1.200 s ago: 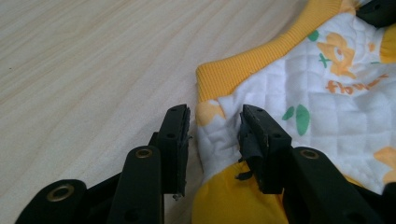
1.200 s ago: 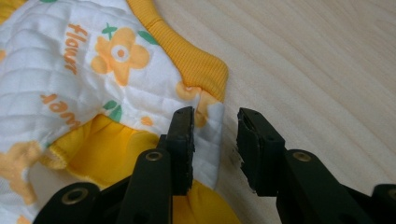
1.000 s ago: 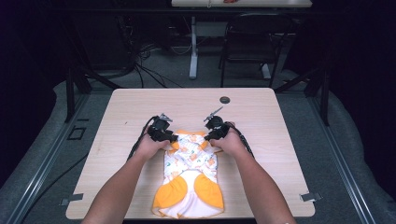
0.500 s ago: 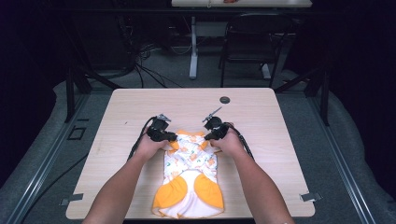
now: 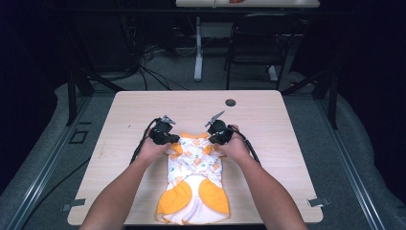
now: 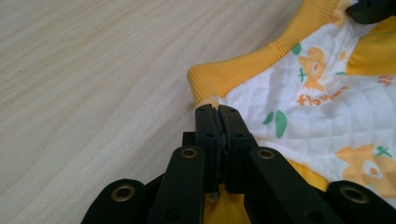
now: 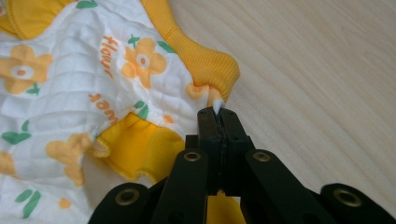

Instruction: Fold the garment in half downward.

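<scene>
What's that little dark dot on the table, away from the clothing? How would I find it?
Start at the wooden table and look past the orange-and-white baby garment toward the far edge. There, right of centre, sits a small dark round thing, apart from the garment and both grippers. It is too small to identify; it is the only dark, round spot on the bare wood.

overhead view faces forward-down; both gripper views close on garment (image 6: 327,107).

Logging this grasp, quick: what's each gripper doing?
Left gripper: shut on the yellow-and-white flower-print baby garment.
Right gripper: shut on the same garment.
</scene>
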The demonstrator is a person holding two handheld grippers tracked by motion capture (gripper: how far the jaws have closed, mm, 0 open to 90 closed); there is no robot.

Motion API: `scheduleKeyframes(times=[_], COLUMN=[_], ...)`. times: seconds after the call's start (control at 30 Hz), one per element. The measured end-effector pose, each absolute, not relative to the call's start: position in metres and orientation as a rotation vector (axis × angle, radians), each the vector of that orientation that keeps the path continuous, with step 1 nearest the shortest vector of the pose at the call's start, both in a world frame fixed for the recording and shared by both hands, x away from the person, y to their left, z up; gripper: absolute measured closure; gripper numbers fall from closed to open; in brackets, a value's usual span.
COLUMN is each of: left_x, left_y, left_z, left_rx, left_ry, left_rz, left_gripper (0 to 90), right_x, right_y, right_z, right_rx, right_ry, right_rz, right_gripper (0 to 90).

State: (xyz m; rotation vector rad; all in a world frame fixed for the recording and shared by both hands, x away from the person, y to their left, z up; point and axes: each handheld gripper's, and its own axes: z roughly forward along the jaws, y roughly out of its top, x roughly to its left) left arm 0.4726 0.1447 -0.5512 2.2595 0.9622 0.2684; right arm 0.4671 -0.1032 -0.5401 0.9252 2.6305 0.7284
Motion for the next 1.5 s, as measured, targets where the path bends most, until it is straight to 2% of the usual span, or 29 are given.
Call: scheduleKeyframes(times=[0.7,1.3,1.5], left_x=[0.466,0.468,0.463], left_y=[0.148,0.155,0.155], left_z=[-0.507,-0.469,-0.459], left_rx=[2.202,2.133,2.140], left_ry=[0.878,0.831,0.792], left_rz=[0.321,0.393,0.402], left_gripper=[87.8,87.6,87.7], right_x=[0.458,0.460,0.457], right_y=[-0.122,-0.118,-0.121], right_z=[-0.503,-0.453,-0.446], right_rx=[0.960,0.854,0.837], right_ry=[2.549,2.489,2.459], right_rz=[0.893,0.887,0.899], right_gripper=[89.4,89.4,89.4])
